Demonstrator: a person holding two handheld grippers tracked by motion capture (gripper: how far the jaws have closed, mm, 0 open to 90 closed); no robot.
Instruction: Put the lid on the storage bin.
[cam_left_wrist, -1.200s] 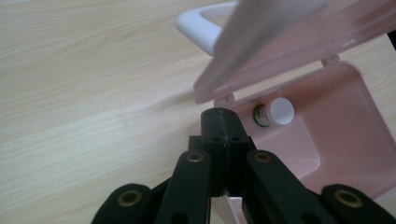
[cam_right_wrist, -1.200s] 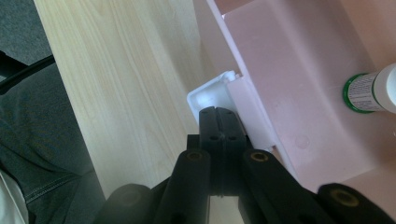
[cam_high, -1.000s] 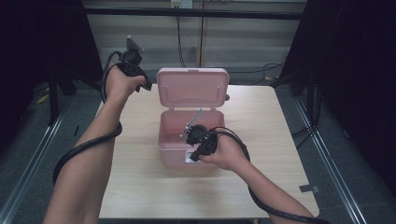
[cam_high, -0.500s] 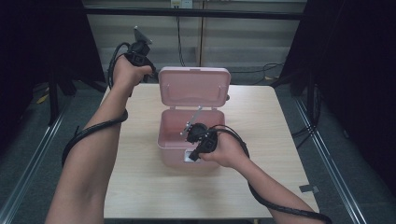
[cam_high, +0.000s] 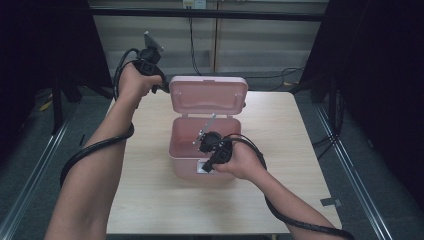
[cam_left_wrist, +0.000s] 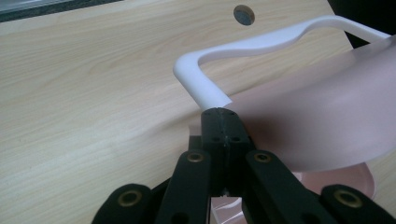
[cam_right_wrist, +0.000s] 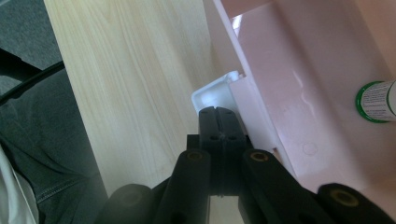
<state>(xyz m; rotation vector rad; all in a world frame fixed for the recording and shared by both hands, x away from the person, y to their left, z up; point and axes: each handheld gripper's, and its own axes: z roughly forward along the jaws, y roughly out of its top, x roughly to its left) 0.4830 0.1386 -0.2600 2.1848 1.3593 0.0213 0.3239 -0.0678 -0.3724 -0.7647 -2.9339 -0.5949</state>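
Two hands work around one pink box (cam_high: 200, 150) that stands open in the middle of the wooden table (cam_high: 280, 195), its lid (cam_high: 208, 95) tipped up at the far side. The left forearm reaches forward past the box's left side, wrist raised, and carries the left gripper (cam_high: 159, 84) to the lid's upper left corner. In the left gripper view its jaws lie pressed together with nothing between them, their tips right at the lid's white handle (cam_left_wrist: 219, 60) where that bends; the pictures do not settle whether the tips touch it. The right forearm comes in from the near right of the box, hand (cam_high: 244, 161) over the front wall. The right gripper (cam_right_wrist: 218, 119) also has its jaws closed on nothing, tips against the white latch (cam_right_wrist: 215, 94) on the box's front rim. Inside the box lies a small tube with a green-ringed end (cam_right_wrist: 377, 101); its white label carries print too fine to read.
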